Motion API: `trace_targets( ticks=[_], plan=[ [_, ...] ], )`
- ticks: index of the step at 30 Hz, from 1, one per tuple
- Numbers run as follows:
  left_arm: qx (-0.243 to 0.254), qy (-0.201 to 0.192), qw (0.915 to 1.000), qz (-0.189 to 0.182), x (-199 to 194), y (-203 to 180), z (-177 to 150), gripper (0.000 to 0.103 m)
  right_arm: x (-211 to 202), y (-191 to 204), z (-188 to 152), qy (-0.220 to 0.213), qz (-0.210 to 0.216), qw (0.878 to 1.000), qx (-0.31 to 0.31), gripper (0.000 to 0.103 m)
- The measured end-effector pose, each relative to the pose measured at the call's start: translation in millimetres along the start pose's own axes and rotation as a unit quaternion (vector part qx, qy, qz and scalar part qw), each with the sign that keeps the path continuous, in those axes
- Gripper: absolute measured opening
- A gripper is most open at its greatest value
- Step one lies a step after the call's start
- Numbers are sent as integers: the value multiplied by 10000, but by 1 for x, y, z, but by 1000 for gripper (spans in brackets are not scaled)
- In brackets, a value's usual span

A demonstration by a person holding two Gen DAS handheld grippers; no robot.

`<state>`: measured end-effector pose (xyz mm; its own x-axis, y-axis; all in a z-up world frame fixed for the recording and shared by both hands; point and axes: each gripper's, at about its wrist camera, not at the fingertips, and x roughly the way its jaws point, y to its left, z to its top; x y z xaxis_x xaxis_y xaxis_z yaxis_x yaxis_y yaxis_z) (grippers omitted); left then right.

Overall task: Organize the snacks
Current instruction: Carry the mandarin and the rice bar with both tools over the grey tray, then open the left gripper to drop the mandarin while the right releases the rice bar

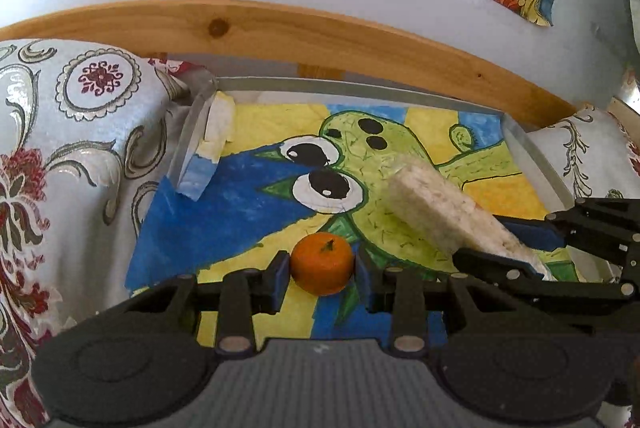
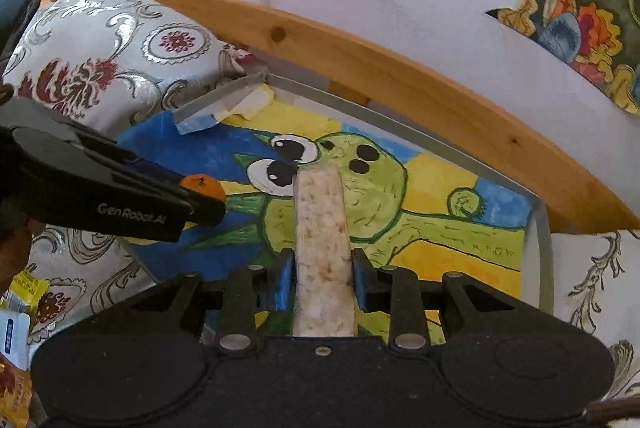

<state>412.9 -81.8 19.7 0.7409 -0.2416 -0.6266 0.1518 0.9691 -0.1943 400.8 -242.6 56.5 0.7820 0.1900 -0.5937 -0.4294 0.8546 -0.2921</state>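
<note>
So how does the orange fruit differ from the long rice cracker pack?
The small round orange tangerine is compact and bright; the long pale wrapped rice cracker pack is flat, speckled white and sticks out far past its tool. The tangerine sits in the left tool, the pack in the right tool. Both are gripped above the painted tray.

The tangerine (image 1: 322, 263) sits left of the rice cracker pack (image 1: 448, 211), both over the tray (image 1: 532, 151) between cushions (image 1: 80, 131).

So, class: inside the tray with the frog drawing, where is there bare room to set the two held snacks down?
The blue patch between the tray's left wall and the frog's eyes is free, as is the yellow strip toward the right wall. The middle is crowded: the left tool holds the mandarin, the right tool the rice cake.
</note>
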Motion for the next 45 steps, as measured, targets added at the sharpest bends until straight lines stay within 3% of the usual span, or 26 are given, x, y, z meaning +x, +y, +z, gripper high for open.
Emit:
trace_targets(
  ticks=[7, 14, 21, 28, 34, 45],
  plan=[
    [-15, -151, 9999, -22, -10, -2, 2, 55, -11, -5, -2, -166, -134, 9997, 82, 63],
    [-174, -501, 9986, 41, -37, 4, 1, 84, -40, -7, -6, -488, -386, 9976, 302, 81],
    [-279, -930, 9949, 263, -71, 14, -5, 100, -76, -7, -13, -827, -678, 9930, 496, 96],
    [-55, -1266, 9911, 398, -113, 17, -23, 102, -116, 0, -17, -1283, -802, 9838, 965, 102],
    [128, -1559, 9866, 474, -151, 20, -45, 102, -143, 20, -29, -1363, -712, 9803, 1237, 102],
    [113, -1556, 9861, 579, -198, 34, -93, 102, -186, 80, -43, -1373, -258, 9868, 821, 102]
  ],
)
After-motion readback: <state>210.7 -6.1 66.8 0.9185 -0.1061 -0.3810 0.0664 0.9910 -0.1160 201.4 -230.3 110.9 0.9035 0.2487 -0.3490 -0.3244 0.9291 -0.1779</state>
